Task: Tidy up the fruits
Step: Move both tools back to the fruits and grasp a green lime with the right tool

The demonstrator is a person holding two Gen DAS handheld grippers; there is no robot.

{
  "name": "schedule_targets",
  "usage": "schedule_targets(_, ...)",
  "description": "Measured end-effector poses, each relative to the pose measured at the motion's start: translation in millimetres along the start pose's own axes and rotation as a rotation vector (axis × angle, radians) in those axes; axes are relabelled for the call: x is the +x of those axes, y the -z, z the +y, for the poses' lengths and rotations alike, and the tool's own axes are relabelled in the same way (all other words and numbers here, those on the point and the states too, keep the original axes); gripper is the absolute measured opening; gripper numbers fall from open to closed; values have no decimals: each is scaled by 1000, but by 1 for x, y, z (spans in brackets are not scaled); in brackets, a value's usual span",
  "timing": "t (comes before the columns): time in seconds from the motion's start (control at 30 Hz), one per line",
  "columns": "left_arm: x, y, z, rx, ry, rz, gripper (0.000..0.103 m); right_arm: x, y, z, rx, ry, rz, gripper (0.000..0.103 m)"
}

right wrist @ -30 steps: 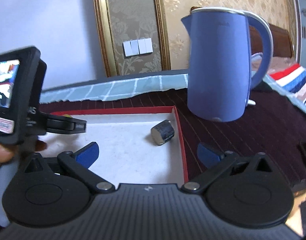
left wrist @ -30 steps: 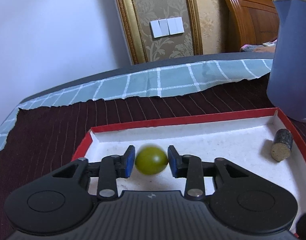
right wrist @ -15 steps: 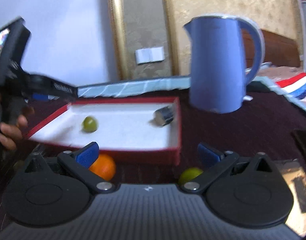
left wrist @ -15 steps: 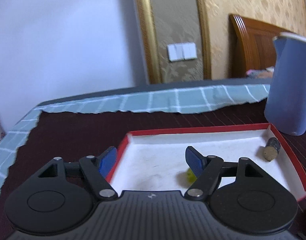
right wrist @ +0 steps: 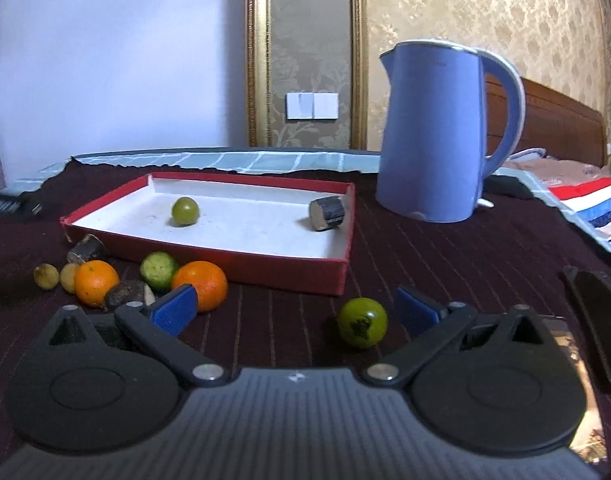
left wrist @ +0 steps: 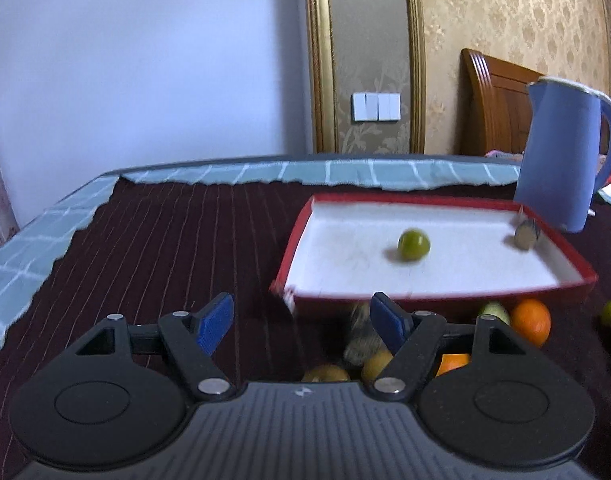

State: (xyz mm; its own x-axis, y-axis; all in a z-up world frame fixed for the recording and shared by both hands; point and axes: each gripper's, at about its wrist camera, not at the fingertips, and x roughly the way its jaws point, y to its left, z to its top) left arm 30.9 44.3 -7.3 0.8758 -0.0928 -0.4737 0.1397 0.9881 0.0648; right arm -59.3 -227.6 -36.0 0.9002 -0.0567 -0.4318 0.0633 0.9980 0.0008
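On the dark striped cloth (right wrist: 445, 256) sits a red tray (right wrist: 241, 264) with a white floor, holding one green fruit (right wrist: 185, 211) left of its middle and a dark stub (right wrist: 326, 213) at its right wall. Just ahead of the right gripper (right wrist: 295, 306), whose jaws stand wide with nothing gripped, a second green fruit (right wrist: 362, 322) lies on the cloth between the blue pads, nearer the right one and touching neither. Left of that gripper, in front of the tray, two oranges (right wrist: 200, 285) cluster with a cut green piece (right wrist: 159, 268), two small yellowish fruits (right wrist: 46, 276) and some dark bits. From the left wrist, the left gripper (left wrist: 301, 322) is also wide and empty over bare cloth, near the tray's (left wrist: 445, 302) near left corner; the green fruit (left wrist: 413, 245) in the tray lies well beyond it. Blurred fruit, perhaps yellow ones, shows behind its right finger (left wrist: 387, 322). A blue kettle (right wrist: 437, 132) stands right of the tray.
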Motion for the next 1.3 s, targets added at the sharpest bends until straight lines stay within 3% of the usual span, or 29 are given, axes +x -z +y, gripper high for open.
schedule_targets(0.37,-1,38,5,126,56,9,75,3,8,-7,-14,37,16,103)
schedule_targets(0.63,18,38,-4,134,45,94,75,8,7,-4,-59,51,40,103)
schedule_targets(0.83,23,38,-4,131,43,106,75,16,5,-19,-23,46,73,102)
schedule_targets(0.9,24,37,-4,125,44,109,75,22,3,-22,-20,44,94,95)
schedule_targets(1.0,25,37,-4,122,39,110,75,33,3,-26,-20,42,124,93)
schedule_targets(1.1,25,37,-5,125,34,107,75,42,1,-28,-31,43,157,83)
schedule_targets(1.3,25,38,-6,128,31,100,75,48,3,-32,-15,21,176,41)
